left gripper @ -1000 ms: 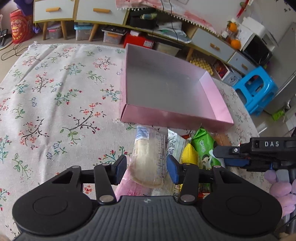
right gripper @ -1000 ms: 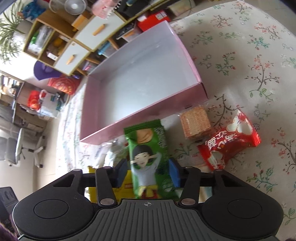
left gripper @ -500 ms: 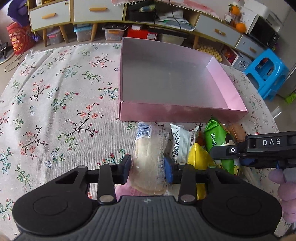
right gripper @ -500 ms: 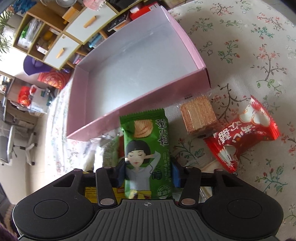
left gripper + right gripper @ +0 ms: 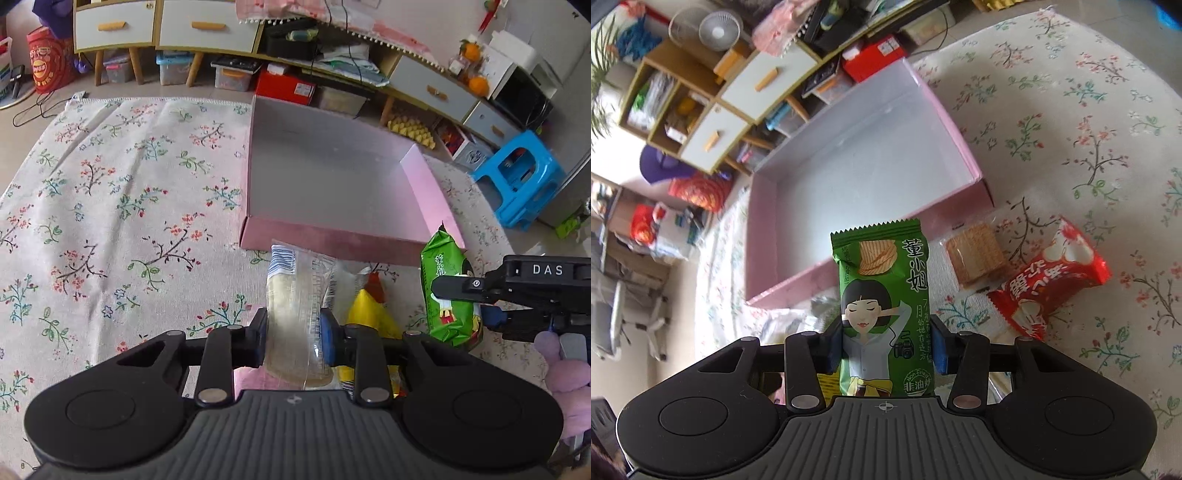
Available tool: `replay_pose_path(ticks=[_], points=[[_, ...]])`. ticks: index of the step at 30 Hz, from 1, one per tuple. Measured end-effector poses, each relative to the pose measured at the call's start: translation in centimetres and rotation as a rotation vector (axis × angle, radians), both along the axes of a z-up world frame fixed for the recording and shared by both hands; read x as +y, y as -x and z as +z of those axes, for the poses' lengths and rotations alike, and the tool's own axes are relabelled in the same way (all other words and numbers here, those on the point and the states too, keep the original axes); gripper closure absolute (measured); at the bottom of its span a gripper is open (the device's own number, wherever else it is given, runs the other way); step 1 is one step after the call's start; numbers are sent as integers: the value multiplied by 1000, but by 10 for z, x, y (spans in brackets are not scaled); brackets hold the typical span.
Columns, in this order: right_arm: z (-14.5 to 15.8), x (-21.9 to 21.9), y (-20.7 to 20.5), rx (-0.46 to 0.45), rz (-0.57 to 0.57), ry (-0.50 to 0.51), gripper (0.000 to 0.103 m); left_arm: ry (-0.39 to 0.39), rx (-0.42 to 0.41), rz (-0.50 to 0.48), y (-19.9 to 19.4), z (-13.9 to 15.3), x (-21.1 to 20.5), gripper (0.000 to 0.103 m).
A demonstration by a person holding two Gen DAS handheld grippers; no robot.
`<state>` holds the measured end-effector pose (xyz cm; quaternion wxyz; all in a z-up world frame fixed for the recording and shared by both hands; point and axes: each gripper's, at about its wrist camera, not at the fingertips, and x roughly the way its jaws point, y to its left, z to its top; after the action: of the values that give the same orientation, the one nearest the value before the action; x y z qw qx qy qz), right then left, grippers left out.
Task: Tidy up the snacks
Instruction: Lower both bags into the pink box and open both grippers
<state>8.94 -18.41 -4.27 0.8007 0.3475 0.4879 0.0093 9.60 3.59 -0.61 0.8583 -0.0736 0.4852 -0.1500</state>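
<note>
1. Left wrist view: left gripper (image 5: 293,341) jaws pinch a clear crinkly pastry packet (image 5: 297,306) at frame centre, just short of the pink box (image 5: 325,240); slick film could slip.
2. Right gripper (image 5: 886,347) jaws clamp a glossy green chip bag (image 5: 882,306), lower centre; squeezing hard might crush the chips.

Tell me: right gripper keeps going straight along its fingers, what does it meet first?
Probably the near wall of the pink box. The right gripper, shut on the green chip packet, points at it, and the packet's top edge would arrive first. Height is unclear, so it may pass over the rim.
</note>
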Motion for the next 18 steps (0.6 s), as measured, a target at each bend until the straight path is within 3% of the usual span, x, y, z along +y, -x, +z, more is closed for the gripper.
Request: replay_pose_path(ticks=[6, 11, 18], points=[[20, -5, -8, -46, -34, -19, 58, 62, -30, 13, -1, 14, 6, 78], [36, -3, -33, -88, -28, 12, 58, 129, -94, 1, -26, 24, -5, 78], [27, -11, -68, -224, -61, 47, 58, 95, -186, 19, -71, 2, -26, 78]])
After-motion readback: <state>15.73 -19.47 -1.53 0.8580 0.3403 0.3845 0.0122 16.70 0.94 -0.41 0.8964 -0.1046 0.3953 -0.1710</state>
